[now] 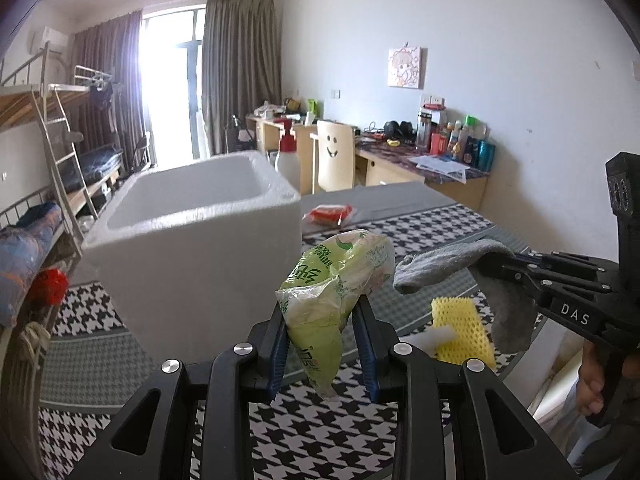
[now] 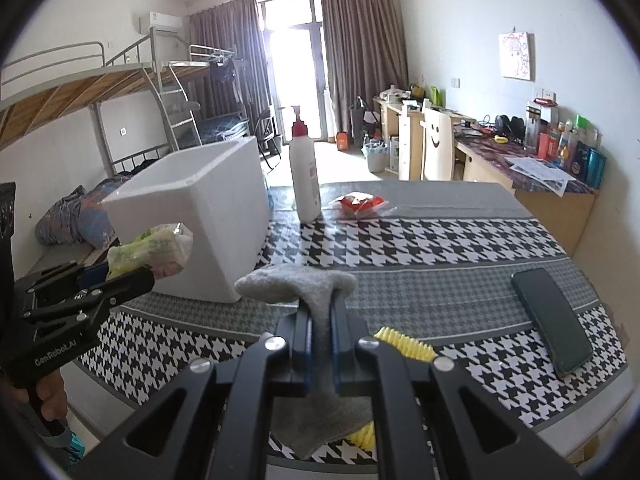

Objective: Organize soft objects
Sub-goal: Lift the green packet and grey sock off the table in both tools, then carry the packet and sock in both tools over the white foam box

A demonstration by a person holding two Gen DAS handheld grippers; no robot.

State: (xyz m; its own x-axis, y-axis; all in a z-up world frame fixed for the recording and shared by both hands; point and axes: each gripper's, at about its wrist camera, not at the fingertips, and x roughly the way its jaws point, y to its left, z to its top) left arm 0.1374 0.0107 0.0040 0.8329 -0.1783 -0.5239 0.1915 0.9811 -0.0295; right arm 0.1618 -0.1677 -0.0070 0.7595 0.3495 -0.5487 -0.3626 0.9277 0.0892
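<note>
My left gripper [image 1: 323,312] is shut on a green tissue pack [image 1: 332,276] and holds it above the table, just right of the white foam box [image 1: 192,240]. In the right wrist view the same left gripper [image 2: 120,272] holds the tissue pack [image 2: 154,254] in front of the foam box [image 2: 208,216]. My right gripper [image 2: 322,312] is shut on a grey sock [image 2: 296,282] that droops on both sides. It also shows in the left wrist view [image 1: 496,264] with the sock [image 1: 440,264]. A yellow sponge [image 1: 460,328] lies on the table below the sock.
A red snack packet [image 2: 360,204] and a white pump bottle [image 2: 304,176] stand behind the box. A dark phone [image 2: 552,320] lies at the right on the houndstooth tablecloth [image 2: 440,240]. Bunk beds are at the left, a cluttered desk at the right.
</note>
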